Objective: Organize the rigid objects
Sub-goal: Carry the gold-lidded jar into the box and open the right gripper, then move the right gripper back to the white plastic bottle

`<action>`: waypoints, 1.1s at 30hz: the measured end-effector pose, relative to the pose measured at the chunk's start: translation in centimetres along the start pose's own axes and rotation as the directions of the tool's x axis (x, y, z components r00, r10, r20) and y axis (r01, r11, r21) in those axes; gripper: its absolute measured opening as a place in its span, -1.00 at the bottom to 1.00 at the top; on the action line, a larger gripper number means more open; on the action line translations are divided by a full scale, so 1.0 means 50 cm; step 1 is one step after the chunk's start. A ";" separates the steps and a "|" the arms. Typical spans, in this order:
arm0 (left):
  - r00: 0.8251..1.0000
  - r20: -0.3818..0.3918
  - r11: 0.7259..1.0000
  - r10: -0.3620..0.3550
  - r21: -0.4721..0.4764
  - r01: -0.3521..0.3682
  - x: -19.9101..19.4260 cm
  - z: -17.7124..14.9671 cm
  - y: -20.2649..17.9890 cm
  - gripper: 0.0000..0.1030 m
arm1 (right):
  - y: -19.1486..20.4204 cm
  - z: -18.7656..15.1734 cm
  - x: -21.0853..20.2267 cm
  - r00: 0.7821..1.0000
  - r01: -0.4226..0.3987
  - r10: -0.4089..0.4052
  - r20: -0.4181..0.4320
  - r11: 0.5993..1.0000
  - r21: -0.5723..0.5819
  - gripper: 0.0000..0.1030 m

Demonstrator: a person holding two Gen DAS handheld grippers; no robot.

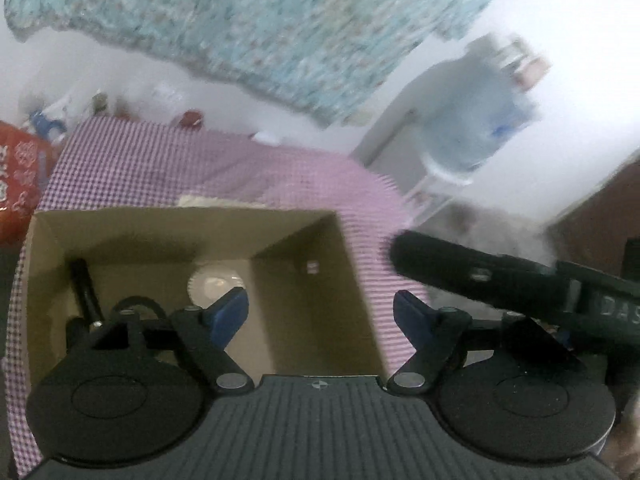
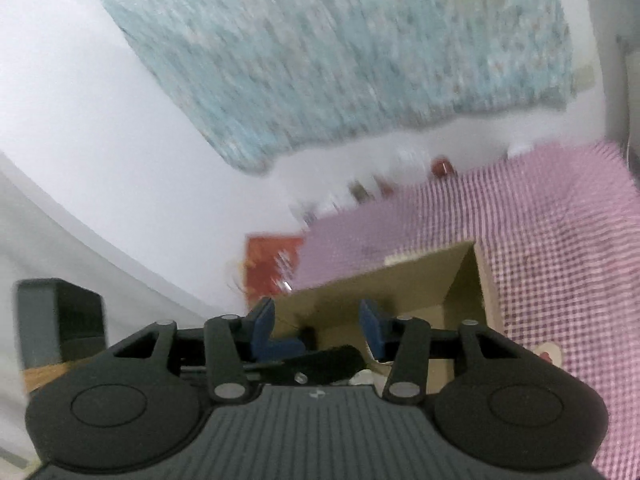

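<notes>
**Both tongs spread over the cardboard box**

Left of the left tongs (image 1: pixel 320 312), a black handled tool (image 1: pixel 84 292) lies in the cardboard box (image 1: pixel 296 240); a white round dish (image 1: pixel 212 284) sits just ahead of their left pad. These tongs gape wide, nothing between them. The box stands on the pink checked table (image 1: pixel 160 168). The right tongs (image 2: pixel 316 326) stand apart too, gripping nothing, the box just ahead.

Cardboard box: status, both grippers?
Left gripper open, empty, above the open brown cardboard box. Right gripper open, empty. White round dish and black-handled tool in box. Nothing in the way.
</notes>
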State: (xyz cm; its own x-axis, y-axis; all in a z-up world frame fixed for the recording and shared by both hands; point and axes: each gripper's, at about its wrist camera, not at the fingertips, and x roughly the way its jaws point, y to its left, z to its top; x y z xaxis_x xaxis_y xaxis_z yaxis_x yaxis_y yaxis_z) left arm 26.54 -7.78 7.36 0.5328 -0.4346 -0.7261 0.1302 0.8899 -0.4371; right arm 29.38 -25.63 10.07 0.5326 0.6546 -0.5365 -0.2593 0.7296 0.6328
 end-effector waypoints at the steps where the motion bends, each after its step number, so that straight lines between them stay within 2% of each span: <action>1: 1.000 0.022 1.000 -0.018 0.004 0.018 -0.027 -0.013 -0.003 0.62 | 0.003 -0.010 -0.035 0.999 -0.009 0.010 0.031 1.000 -0.006 0.02; 5: 0.990 0.133 0.999 -0.043 0.024 0.040 -0.127 -0.079 0.010 0.79 | 0.013 -0.080 -0.172 0.985 -0.037 0.042 0.169 0.999 -0.034 0.16; 7: 0.982 0.189 1.000 -0.030 0.016 0.027 -0.169 -0.125 0.030 0.82 | 0.009 -0.118 -0.212 0.978 -0.042 0.048 0.205 0.999 -0.032 0.21; 11: 0.972 0.231 0.999 0.037 -0.027 -0.031 -0.208 -0.202 0.087 0.83 | 0.000 -0.196 -0.229 0.978 -0.050 0.045 0.202 0.999 0.021 0.23; 14: 0.962 0.239 0.991 0.132 -0.048 -0.124 -0.221 -0.258 0.123 0.83 | -0.008 -0.253 -0.196 0.989 -0.060 0.050 0.137 0.996 0.068 0.23; 17: 0.955 0.218 0.980 0.199 -0.044 -0.194 -0.211 -0.299 0.147 0.83 | -0.013 -0.300 -0.133 0.998 -0.057 0.054 0.022 0.992 0.116 0.23; 21: 0.945 0.175 0.961 0.277 -0.024 -0.277 -0.186 -0.333 0.176 0.83 | -0.006 -0.335 -0.044 0.994 -0.031 0.046 -0.102 0.989 0.145 0.23; 25: 0.938 0.123 0.942 0.325 0.040 -0.332 -0.141 -0.345 0.192 0.83 | 0.024 -0.337 0.035 0.982 -0.026 0.046 -0.183 0.994 0.106 0.23; 29: 0.936 0.101 0.935 0.338 0.077 -0.347 -0.100 -0.353 0.205 0.80 | 0.049 -0.338 0.102 0.968 -0.029 0.047 -0.245 0.997 0.076 0.23; 33: 0.934 0.086 0.928 0.346 0.111 -0.355 -0.072 -0.360 0.206 0.62 | 0.058 -0.358 0.149 0.956 -0.011 0.025 -0.293 0.999 0.051 0.23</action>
State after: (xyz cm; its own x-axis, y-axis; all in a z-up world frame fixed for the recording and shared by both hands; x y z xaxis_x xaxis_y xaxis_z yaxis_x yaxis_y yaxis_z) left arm 10.89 0.46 -4.09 0.6147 -0.0858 -0.7841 0.0250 0.9957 -0.0893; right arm 18.18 -15.08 -2.11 0.2669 0.7020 -0.6603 -0.2237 0.7116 0.6660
